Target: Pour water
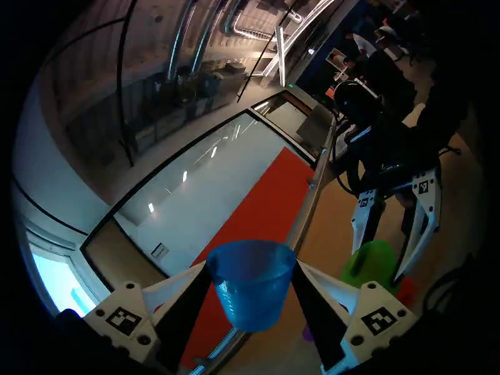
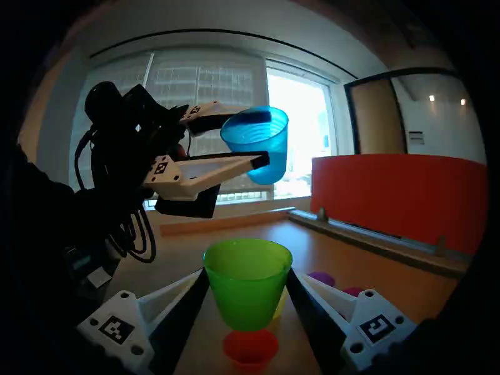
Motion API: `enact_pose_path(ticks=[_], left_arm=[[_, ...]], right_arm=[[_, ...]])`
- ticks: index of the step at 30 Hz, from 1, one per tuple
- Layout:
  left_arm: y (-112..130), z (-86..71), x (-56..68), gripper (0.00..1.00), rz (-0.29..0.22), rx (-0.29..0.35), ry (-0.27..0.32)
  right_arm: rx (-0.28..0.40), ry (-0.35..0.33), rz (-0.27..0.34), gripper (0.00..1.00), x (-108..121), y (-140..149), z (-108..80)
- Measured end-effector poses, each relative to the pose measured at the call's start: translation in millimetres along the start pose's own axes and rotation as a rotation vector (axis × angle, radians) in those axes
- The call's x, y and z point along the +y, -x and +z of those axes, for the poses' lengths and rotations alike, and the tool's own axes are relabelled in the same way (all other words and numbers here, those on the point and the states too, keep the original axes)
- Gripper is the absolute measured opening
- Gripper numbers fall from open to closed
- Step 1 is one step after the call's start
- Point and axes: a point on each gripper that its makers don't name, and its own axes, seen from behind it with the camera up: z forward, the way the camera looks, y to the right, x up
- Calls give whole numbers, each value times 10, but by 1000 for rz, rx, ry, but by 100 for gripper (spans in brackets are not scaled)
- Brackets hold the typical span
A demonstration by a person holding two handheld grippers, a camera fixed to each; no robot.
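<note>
A blue translucent cup point(image 1: 252, 284) sits between the two fingers of my left gripper point(image 1: 252, 275), which is shut on it and held high, facing walls and a ceiling. In the right gripper view the same blue cup point(image 2: 256, 147) hangs tilted in the air in the left gripper point(image 2: 267, 137), above and beyond a green cup point(image 2: 248, 281). My right gripper point(image 2: 248, 278) is shut on the green cup, upright over the wooden table point(image 2: 350, 250). In the left gripper view the right gripper point(image 1: 377, 262) and its green cup point(image 1: 372, 262) are below to the right.
A small red cup point(image 2: 250, 350) stands on the table just under the green cup, with a yellow one point(image 2: 282, 303) behind it and purple point(image 2: 322, 277) and magenta point(image 2: 353, 291) pieces to the right. A red partition point(image 2: 400, 194) lines the table's far edge. A person's dark sleeve point(image 2: 56, 212) and cables are at left.
</note>
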Motion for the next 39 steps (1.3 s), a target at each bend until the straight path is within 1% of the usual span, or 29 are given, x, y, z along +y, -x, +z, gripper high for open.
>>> enact_pose_path(ticks=[3, 9, 14, 23, 33, 39], left_arm=[[-12, 9, 9, 86, 12, 2, 4], [-29, 23, 10, 86, 56, 2, 6], [-49, 39, 11, 86, 83, 5, 8], [-112, 71, 11, 86, 148, 16, 5], [-122, 85, 4, 86, 205, 15, -2], [-130, 102, 14, 86, 226, 15, 0]], right_arm=[[1, 0, -1, 89, -1, -1, 1], [4, 1, 0, 89, 9, -18, -2], [6, 2, -3, 89, 20, -41, -5], [5, 8, -6, 89, 40, -56, -3], [6, 11, -6, 89, 66, -58, -19], [8, 9, -7, 89, 61, -73, -24]])
